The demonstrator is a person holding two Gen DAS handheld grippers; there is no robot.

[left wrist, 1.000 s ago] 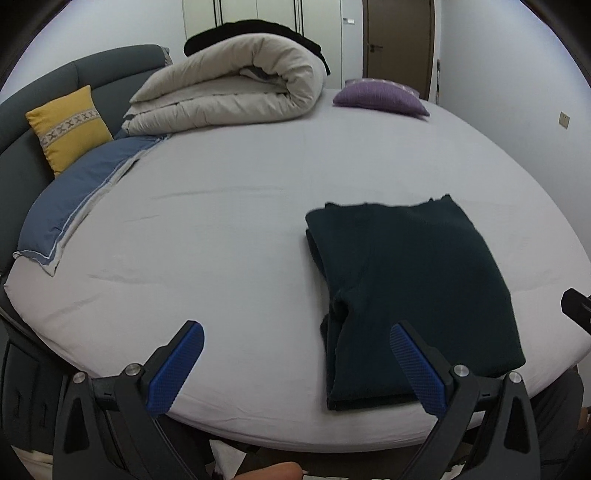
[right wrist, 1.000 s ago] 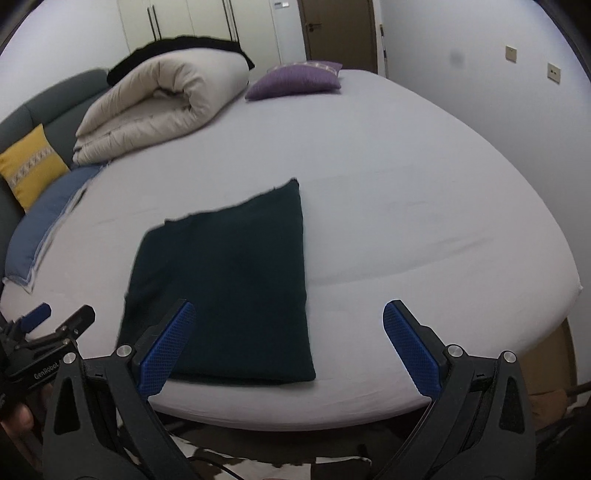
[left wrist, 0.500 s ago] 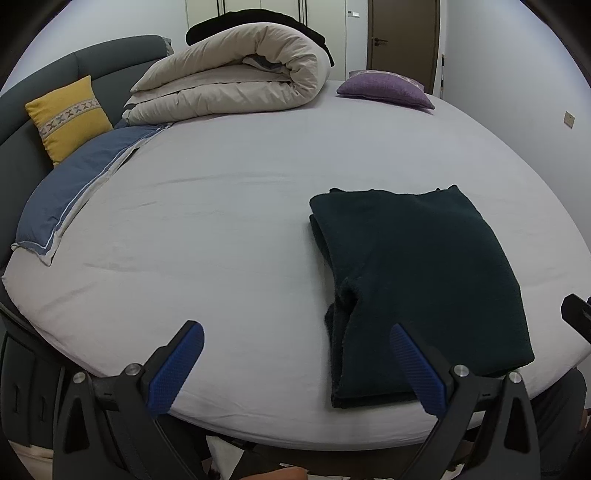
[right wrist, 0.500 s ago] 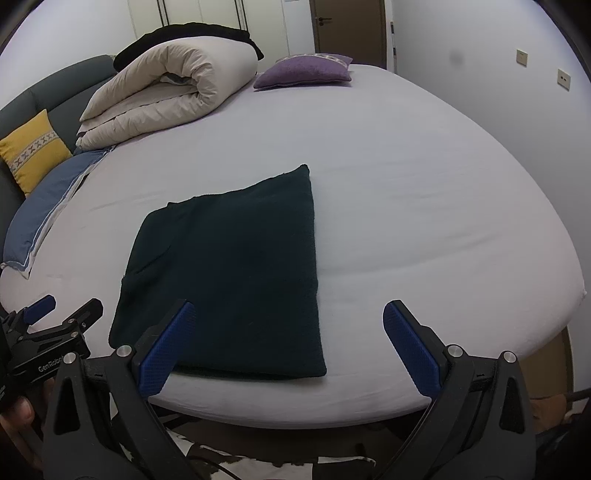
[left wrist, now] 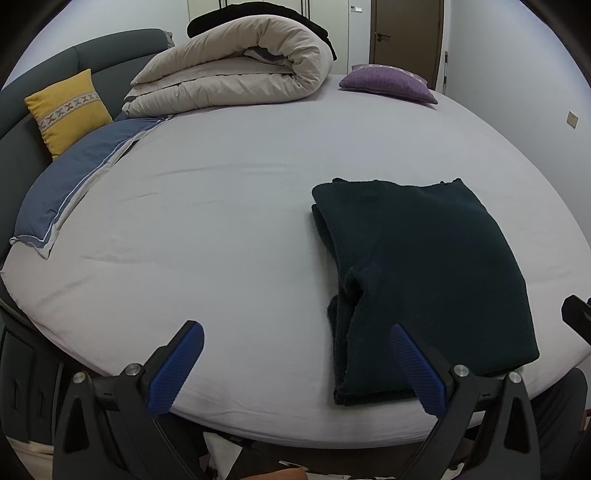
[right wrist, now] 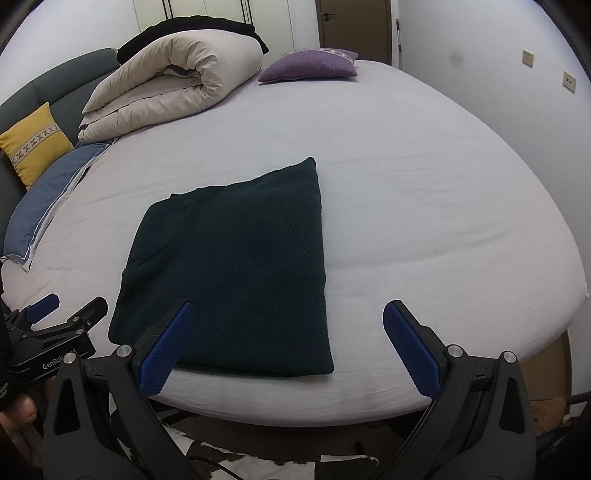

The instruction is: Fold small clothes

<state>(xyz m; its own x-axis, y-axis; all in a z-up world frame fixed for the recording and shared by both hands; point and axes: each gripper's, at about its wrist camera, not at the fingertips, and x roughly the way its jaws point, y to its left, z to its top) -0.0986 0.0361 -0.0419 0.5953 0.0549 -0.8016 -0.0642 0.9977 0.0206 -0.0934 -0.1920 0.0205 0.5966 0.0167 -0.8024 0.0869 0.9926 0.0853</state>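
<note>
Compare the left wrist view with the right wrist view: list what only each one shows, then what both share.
Only the left wrist view shows the garment's layered folded edge, facing left, and the left gripper's open blue fingers from behind.

Only the right wrist view shows the left gripper from the side, a hand at the lower left, two wall plates and the right gripper open.

Both show the dark garment lying folded near the bed's front edge, the rolled duvet, yellow cushion, purple cushion and door.

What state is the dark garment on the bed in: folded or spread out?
Folded. The dark garment lies as a compact rectangle on the bed, with stacked layers showing along its left edge; no tool touches it.
</note>
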